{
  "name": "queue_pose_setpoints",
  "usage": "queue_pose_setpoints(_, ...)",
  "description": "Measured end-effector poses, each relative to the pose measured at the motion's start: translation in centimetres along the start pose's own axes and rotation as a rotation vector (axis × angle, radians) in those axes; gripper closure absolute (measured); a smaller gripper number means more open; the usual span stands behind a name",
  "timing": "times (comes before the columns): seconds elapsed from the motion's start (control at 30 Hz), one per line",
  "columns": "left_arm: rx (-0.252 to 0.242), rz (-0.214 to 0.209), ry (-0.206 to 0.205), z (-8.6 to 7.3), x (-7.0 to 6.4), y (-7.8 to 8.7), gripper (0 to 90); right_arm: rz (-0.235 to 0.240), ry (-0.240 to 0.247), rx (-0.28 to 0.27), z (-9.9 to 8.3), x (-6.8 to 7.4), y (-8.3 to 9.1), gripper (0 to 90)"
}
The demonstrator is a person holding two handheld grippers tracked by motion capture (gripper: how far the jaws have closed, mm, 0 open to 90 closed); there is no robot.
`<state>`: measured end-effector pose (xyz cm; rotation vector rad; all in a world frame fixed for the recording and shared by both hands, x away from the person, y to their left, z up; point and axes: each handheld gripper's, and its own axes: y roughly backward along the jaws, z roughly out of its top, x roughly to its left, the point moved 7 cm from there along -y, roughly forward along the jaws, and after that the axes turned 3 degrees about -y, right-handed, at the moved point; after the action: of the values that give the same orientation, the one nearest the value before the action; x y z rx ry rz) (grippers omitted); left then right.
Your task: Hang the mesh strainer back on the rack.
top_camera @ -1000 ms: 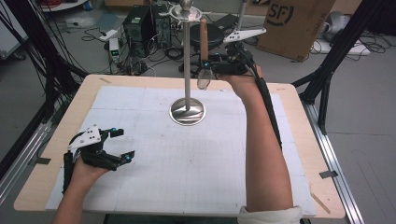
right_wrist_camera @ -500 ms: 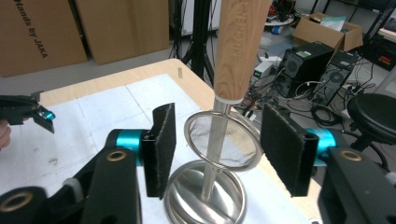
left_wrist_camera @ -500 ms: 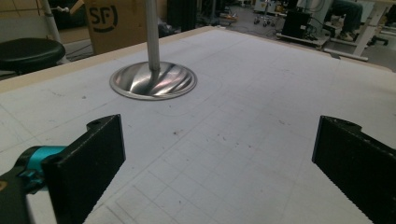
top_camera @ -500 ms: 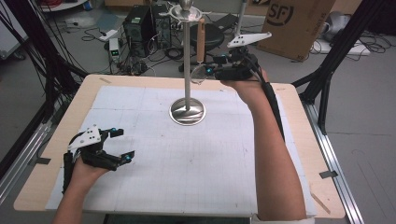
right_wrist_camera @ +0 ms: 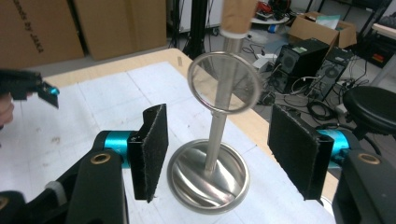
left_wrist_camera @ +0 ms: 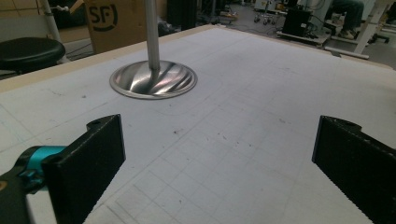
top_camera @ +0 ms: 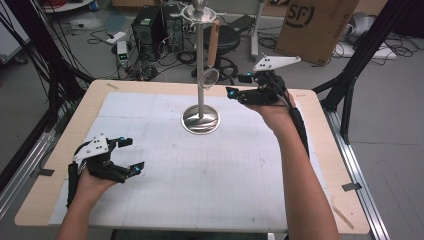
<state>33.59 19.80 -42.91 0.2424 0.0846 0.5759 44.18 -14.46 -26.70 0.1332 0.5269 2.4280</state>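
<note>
A round wire-mesh strainer with a wooden handle (top_camera: 212, 55) hangs from the top of a tall polished steel stand with a round dished base (top_camera: 200, 119) at the far middle of the table (top_camera: 320, 150). The right gripper (top_camera: 239, 86) hovers just beside the strainer, jaws apart and empty. The left gripper (top_camera: 131, 155) rests near the table's near-left corner, jaws wide and empty. A brown cardboard box (top_camera: 315, 25) beyond the table reads "SF".

Your bench (top_camera: 320, 150) has a pale wooden top covered by a white gridded mat (top_camera: 225, 165). The metal stand (top_camera: 200, 119) sits on the mat, toward the far edge.
</note>
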Motion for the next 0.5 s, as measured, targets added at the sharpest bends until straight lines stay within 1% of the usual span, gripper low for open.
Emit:
queue_pose_setpoints(0.17,0.000,0.000,0.000,0.0,0.0,0.0,3.1,0.018,0.004,-0.008,-0.8,0.6,0.5,37.4)
queue_pose_setpoints(0.4,-0.001,0.000,0.001,0.0,0.0,0.0,3.1,0.029,-0.014,-0.043,-1.9,1.5,1.3,35.6)
queue_pose_setpoints(0.5,-0.001,-0.002,0.001,0.0,-0.1,-0.1,3.1,0.035,-0.019,-0.048,-2.5,2.0,1.4,34.1)
